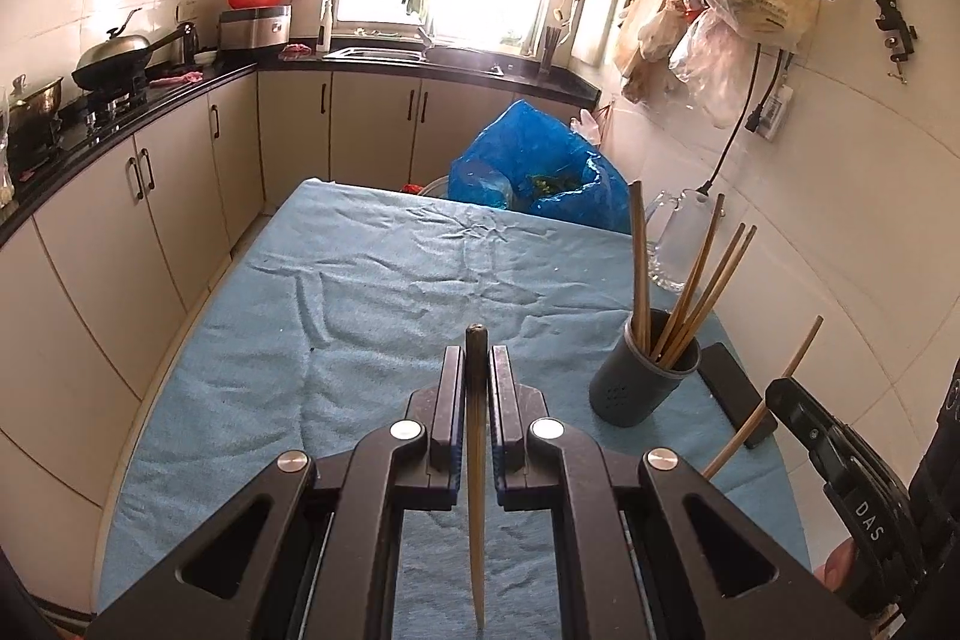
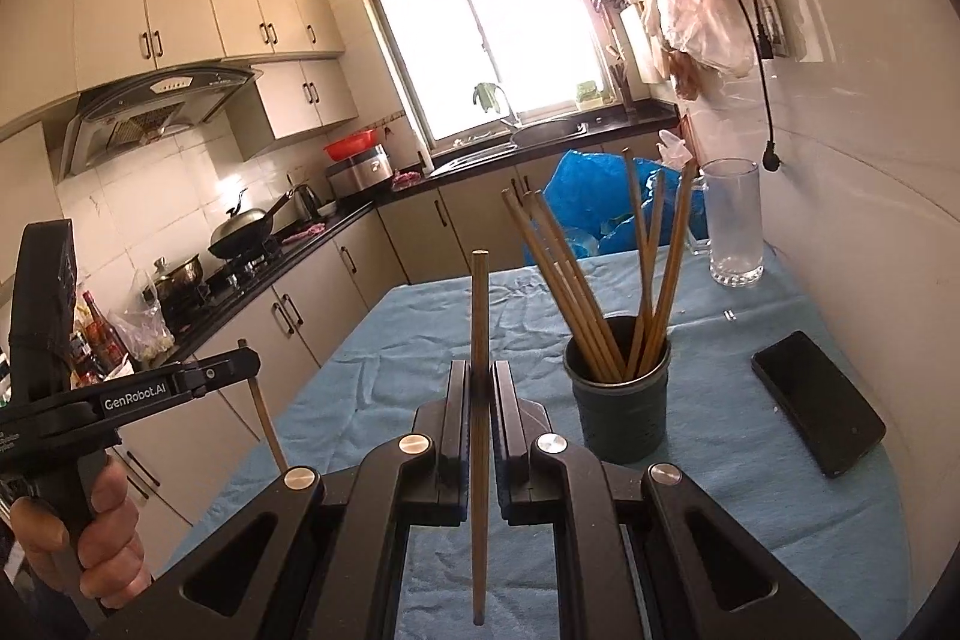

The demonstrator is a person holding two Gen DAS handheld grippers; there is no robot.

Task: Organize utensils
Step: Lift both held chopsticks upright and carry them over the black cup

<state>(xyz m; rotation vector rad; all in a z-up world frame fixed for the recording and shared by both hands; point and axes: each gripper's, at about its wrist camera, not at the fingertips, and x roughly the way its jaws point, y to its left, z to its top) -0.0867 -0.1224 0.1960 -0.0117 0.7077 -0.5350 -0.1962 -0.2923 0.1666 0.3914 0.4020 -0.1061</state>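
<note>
A thin wooden chopstick is being clamped by the left gripper; another wooden chopstick is being clamped by the right gripper, beside the dark cylindrical holder.

chopsticks in holder | phone right | glass behind

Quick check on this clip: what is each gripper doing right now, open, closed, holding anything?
Left gripper: closed on a dark-tipped wooden chopstick.
Right gripper: closed on a plain brown wooden chopstick.
</note>
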